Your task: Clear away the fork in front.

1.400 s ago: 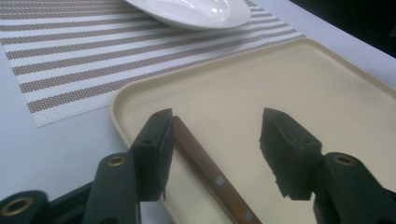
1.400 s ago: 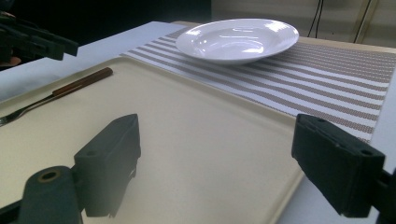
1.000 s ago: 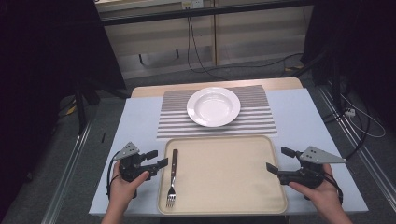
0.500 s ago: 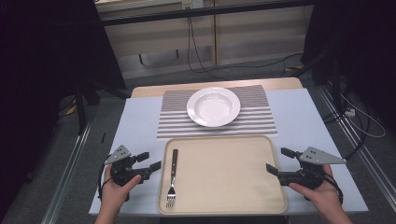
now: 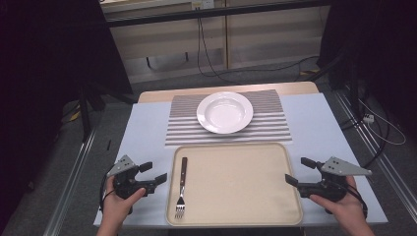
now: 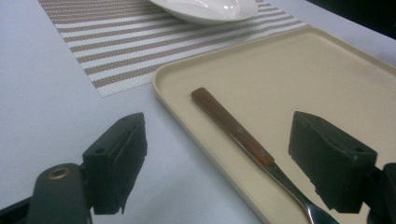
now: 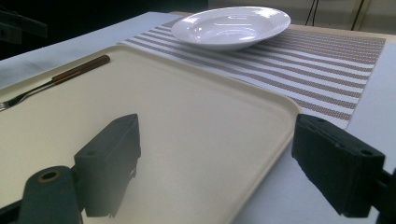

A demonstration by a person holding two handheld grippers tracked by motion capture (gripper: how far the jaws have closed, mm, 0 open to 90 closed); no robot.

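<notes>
A fork (image 5: 181,186) with a brown handle lies along the left side of a beige tray (image 5: 246,206), tines toward the front edge. My left gripper (image 5: 152,172) sits open on the table just left of the tray. Its own view shows the fork (image 6: 243,140) between the wide jaws. At the tray's right edge my right gripper (image 5: 300,170) is held open with nothing between its fingers. From it, the fork (image 7: 56,81) lies far across the tray (image 7: 196,140). A white plate (image 5: 224,112) rests on a striped placemat (image 5: 182,132) behind the tray.
A pale blue cloth (image 5: 142,132) covers the table. Cables (image 5: 211,59) trail on the floor behind it. Dark stands flank the table on both sides.
My left gripper has drawn back toward the table's front-left corner, away from the fork's handle. The right gripper has stayed in place.
</notes>
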